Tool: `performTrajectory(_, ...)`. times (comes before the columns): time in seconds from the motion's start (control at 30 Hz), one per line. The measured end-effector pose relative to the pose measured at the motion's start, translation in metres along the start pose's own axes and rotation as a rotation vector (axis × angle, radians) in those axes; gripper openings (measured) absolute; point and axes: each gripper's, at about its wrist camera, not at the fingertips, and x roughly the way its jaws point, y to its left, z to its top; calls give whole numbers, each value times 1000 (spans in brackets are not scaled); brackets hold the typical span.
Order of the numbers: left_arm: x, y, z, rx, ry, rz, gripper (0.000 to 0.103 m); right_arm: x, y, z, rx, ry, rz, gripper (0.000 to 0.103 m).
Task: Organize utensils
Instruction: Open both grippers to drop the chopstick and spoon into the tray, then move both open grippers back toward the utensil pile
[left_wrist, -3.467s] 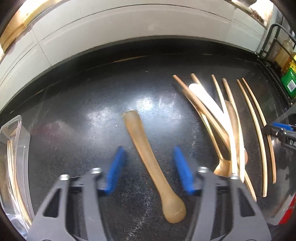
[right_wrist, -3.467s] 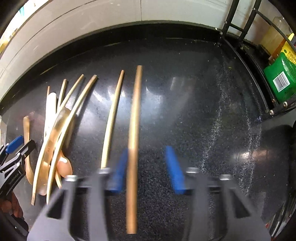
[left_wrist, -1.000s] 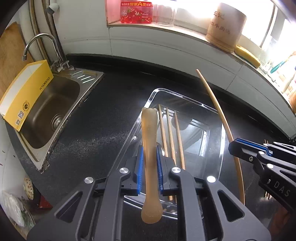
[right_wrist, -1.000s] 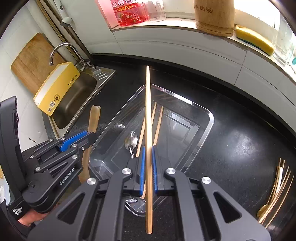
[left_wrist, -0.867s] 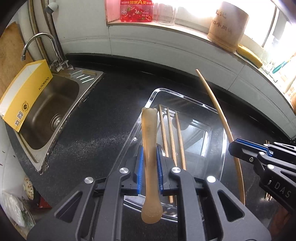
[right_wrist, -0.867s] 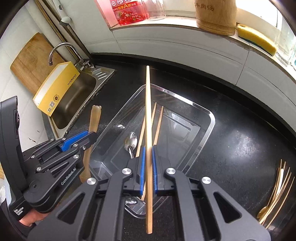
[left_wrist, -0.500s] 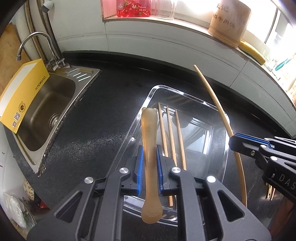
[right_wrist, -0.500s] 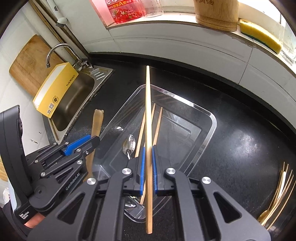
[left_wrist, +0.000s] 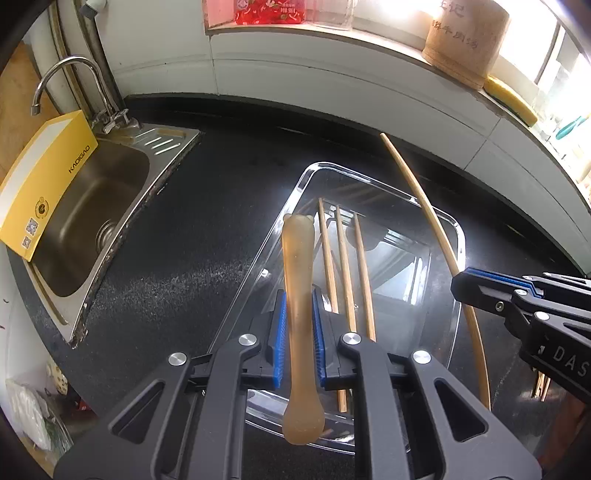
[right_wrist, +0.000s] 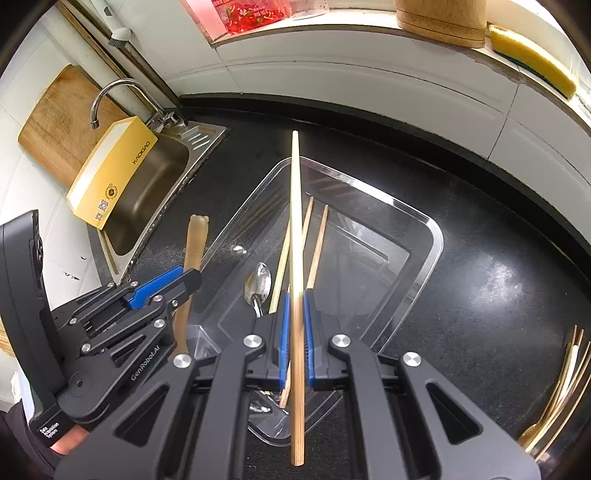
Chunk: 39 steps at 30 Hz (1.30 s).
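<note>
Left tongs (left_wrist: 299, 343), closed on a translucent amber spoon (left_wrist: 300, 332) at mid-handle, bowl end nearest the camera. Right tongs (right_wrist: 295, 339), closed on a single wooden chopstick (right_wrist: 296, 258) that points away. Both utensils hang above a clear plastic tray (left_wrist: 456, 236) on the black tabletop (left_wrist: 207, 229); the tray holds three chopsticks (left_wrist: 343, 266) and a metal spoon (right_wrist: 258, 286). Sink (left_wrist: 92, 206) at far left; remaining utensils (right_wrist: 561, 391) lie at near right.
</note>
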Motion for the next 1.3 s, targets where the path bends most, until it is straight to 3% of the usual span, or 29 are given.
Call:
performTrajectory(0.17,6,1,1,-11,16,-24,15,6,-5,5,32,28,41,10)
performTrajectory(0.2,7,3,2,-23,19,-35,18,7,-8,7,50,31,32,31)
performTrajectory(0.23,6,5,2,-36,21,-39,44,3,-14,10,70,17,28,69)
performTrajectory(0.27,4,8,3,-49,13,-41,76,-2,-18,12,83,-9,29,76)
performTrajectory(0.3,-3,13,4,-73,-27,-32,83,-13,-25,14,98,-57,19,76)
performTrajectory(0.4,-16,22,8,-80,-76,-14,84,-32,-39,20,121,-96,9,74)
performTrajectory(0.63,-31,36,9,-123,-105,-9,84,-58,-48,19,121,-142,-8,72)
performTrajectory(0.97,-59,9,-1,-34,-141,-28,84,-93,-48,-16,144,-204,-15,72)
performTrajectory(1.13,-72,-31,-8,39,-152,-55,84,-122,-68,-47,194,-252,-44,72)
performTrajectory(1.3,-77,-100,-23,156,-138,-131,84,-163,-110,-104,270,-303,-143,72)
